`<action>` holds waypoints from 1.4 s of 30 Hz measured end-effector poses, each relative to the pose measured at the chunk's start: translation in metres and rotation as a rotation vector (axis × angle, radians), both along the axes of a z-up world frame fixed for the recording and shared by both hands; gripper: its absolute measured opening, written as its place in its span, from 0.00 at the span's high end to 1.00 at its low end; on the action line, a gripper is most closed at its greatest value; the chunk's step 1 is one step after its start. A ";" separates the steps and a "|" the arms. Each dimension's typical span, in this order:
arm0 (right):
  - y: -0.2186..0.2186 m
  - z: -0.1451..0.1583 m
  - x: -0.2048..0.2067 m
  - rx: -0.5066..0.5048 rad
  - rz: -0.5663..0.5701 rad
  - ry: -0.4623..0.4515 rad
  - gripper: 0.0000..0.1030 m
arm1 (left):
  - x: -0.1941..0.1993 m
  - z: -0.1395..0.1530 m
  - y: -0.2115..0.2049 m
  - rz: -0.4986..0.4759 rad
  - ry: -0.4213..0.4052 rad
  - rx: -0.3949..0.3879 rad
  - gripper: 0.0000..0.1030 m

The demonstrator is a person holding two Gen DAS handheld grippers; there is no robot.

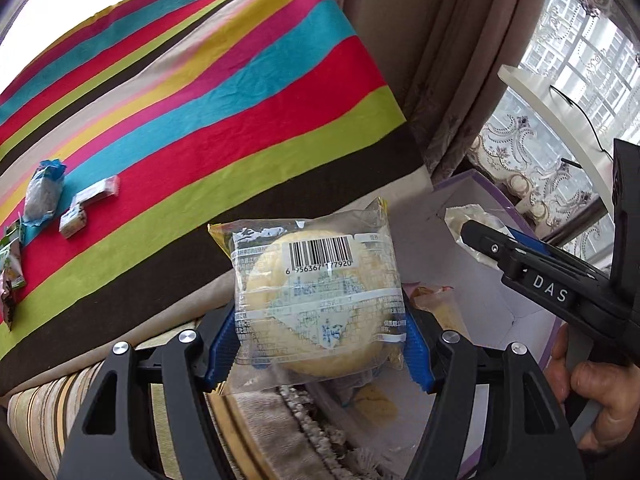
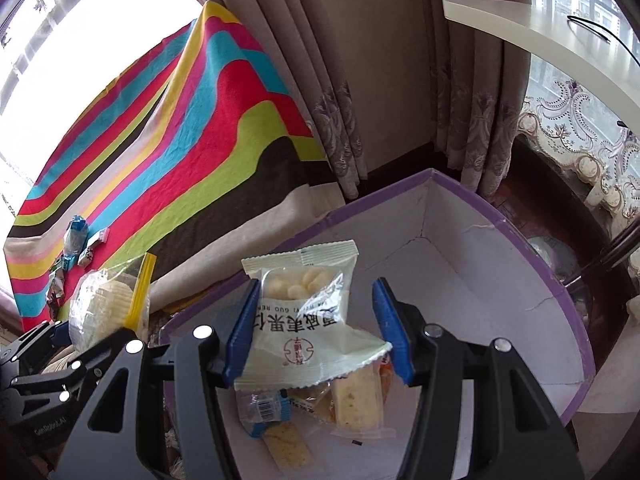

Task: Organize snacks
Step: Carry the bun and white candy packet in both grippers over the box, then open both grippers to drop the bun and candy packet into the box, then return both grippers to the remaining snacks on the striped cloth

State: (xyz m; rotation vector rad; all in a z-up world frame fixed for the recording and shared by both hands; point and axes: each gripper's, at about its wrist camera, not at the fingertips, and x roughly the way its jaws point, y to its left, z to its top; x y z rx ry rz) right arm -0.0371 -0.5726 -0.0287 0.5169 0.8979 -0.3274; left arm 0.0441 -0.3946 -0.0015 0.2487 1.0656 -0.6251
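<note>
My left gripper (image 1: 320, 344) is shut on a round yellow cake in a clear wrapper (image 1: 316, 296), held above the near edge of the purple-rimmed white box (image 1: 480, 200). It also shows in the right wrist view (image 2: 104, 308). My right gripper (image 2: 316, 328) is over the box (image 2: 500, 264) with its blue pads wide apart. A pale green nut packet (image 2: 308, 320) lies between them, against the left pad only. The right gripper also shows in the left wrist view (image 1: 472, 236). Several wrapped biscuits (image 2: 356, 400) lie in the box.
Several small snacks (image 1: 52, 208) lie on the striped cloth (image 1: 200, 100) at the far left. Curtains (image 2: 360, 80) hang behind. A white curved shelf (image 2: 540, 36) juts out at the upper right. A striped sofa arm (image 1: 60, 408) lies under the left gripper.
</note>
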 end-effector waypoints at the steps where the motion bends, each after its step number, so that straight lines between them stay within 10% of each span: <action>1: -0.003 -0.001 -0.001 0.001 -0.010 -0.001 0.45 | -0.002 -0.002 -0.005 -0.012 0.004 0.005 0.36; 23: -0.016 0.004 -0.016 0.010 -0.101 -0.014 0.25 | -0.011 -0.003 -0.030 -0.089 0.002 -0.016 0.17; 42: 0.071 0.048 0.032 -0.004 0.018 -0.112 0.25 | 0.017 0.043 0.071 0.105 -0.301 -0.046 0.17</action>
